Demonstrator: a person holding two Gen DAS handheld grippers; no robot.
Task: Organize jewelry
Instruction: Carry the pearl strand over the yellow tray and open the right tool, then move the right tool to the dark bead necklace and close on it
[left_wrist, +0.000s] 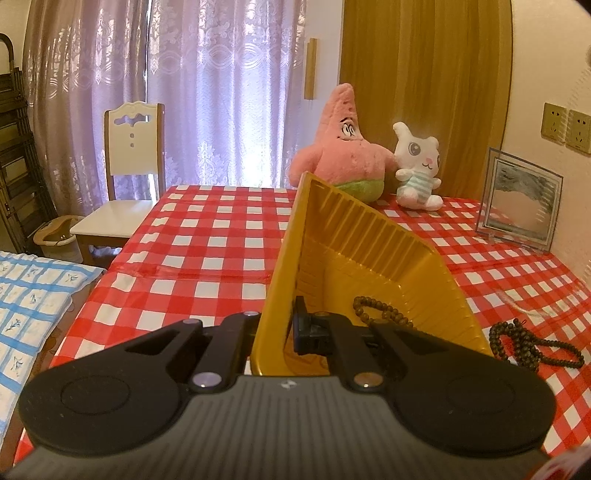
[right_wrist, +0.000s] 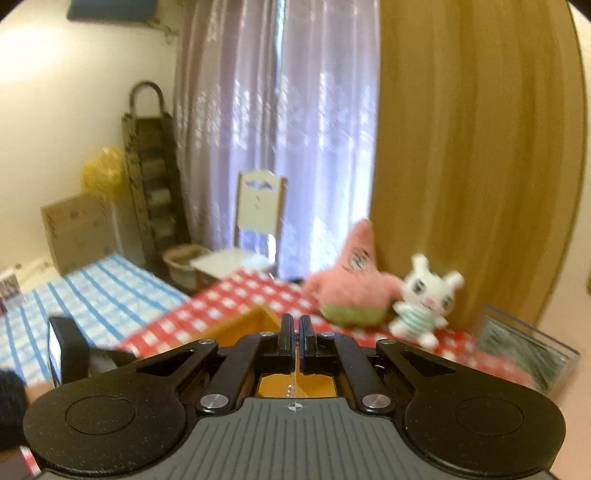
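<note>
Black gripper housing filled the foreground of both wrist views. In the left view, the left gripper (left_wrist: 275, 328) was pinching the near wall of a yellow tray (left_wrist: 354, 243), one finger outside the wall and the other inside. The tray stood tilted steeply on edge over the bench (left_wrist: 207, 236), which was covered in red and white check cloth; its ribbed inside faced right, and its long axis ran away from the camera toward the far end of the bench. One string of dark beads (left_wrist: 380, 312) lay in the tray's low near corner, just beside the inner finger. A second bead string (left_wrist: 535, 343) lay coiled on the cloth to the right of the tray, near it but apart, its loop stretched roughly left to right. In the blurred right view, the right gripper (right_wrist: 296, 334) was pressed together, and a thin pale chain (right_wrist: 293, 384) seemed to hang from between its fingers above the tray; the blur left this uncertain. By judgement, the right gripper was the nearer one to the loose beads, which lay on its side of the tray. Two plush toys (left_wrist: 373, 155) and a clear frame (left_wrist: 517, 199) stood at the far right.
</note>
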